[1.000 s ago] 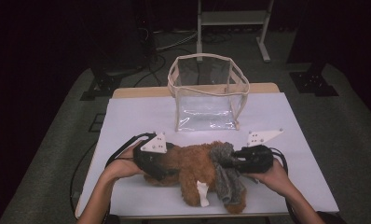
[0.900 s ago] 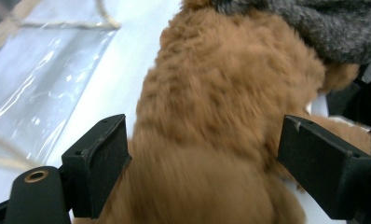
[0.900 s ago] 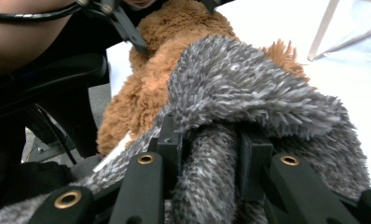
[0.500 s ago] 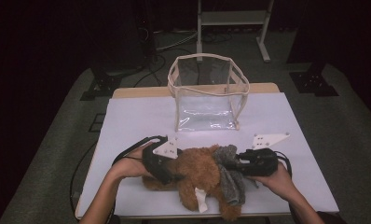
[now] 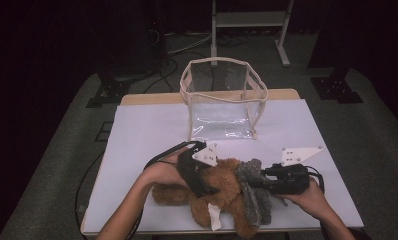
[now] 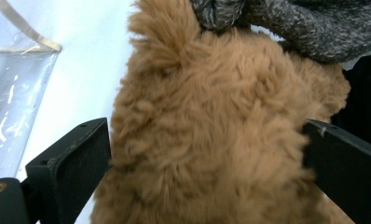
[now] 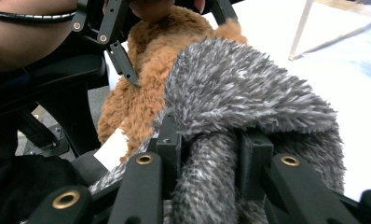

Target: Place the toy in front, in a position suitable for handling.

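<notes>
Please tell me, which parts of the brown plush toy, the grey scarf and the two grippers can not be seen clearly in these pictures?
- Brown plush toy: face hidden in the high view by the left gripper and the grey scarf.
- Plush toy in the left gripper view: lower body cut off by the bottom edge.
- Grey scarf in the right gripper view: the end beyond the right gripper is cut off below.
- White tag: print too small.

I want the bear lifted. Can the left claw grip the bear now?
Probably yes: the left claw stands open with the bear between its jaws, which have just been opening. Nothing blocks it.
</notes>
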`<state>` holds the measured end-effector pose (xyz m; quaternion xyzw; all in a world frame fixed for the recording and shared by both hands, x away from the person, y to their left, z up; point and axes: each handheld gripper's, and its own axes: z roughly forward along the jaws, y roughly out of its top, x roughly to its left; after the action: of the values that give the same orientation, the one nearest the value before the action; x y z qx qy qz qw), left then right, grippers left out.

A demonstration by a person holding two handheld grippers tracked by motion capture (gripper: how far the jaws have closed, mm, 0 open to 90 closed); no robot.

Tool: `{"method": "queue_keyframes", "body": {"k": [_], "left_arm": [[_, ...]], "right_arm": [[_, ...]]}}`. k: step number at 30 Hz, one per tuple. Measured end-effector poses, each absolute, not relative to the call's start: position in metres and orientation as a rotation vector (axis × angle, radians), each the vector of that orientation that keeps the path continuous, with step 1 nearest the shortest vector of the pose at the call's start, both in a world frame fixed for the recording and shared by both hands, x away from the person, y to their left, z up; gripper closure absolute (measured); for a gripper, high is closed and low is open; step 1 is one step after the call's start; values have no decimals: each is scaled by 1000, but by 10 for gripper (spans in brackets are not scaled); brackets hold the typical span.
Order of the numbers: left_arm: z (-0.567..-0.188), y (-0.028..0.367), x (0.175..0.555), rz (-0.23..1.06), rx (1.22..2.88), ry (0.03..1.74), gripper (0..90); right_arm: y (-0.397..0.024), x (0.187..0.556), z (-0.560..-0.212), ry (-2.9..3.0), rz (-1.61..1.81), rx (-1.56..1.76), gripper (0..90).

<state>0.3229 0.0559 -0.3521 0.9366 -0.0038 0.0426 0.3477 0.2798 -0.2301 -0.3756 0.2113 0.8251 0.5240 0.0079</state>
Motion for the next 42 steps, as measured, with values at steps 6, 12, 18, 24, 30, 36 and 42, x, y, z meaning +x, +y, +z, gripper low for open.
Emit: {"method": "queue_keyframes", "body": {"k": [6, 12, 18, 24, 30, 36, 42], "left_arm": [[-351, 41, 327, 77, 2429, 6, 19], [-364, 30, 325, 20, 2532, -40, 0], [-360, 27, 317, 105, 2542, -86, 249], [-342, 25, 323, 172, 2471, -63, 373], [-324, 0, 332, 258, 2421, -46, 389], [-334, -33, 338, 227, 2399, -87, 360], [-341, -23, 344, 184, 2358, -57, 217]], "right_arm": [[-243, 287, -384, 2567, 1619, 738, 658], [-245, 288, -393, 2599, 1612, 760, 657], [-244, 289, -398, 2629, 1601, 768, 653], [-255, 292, -386, 2566, 1640, 789, 653], [-274, 292, -358, 2480, 1617, 782, 654], [-288, 291, -332, 2400, 1618, 760, 656], [-269, 296, -349, 2461, 1542, 736, 658]]}}
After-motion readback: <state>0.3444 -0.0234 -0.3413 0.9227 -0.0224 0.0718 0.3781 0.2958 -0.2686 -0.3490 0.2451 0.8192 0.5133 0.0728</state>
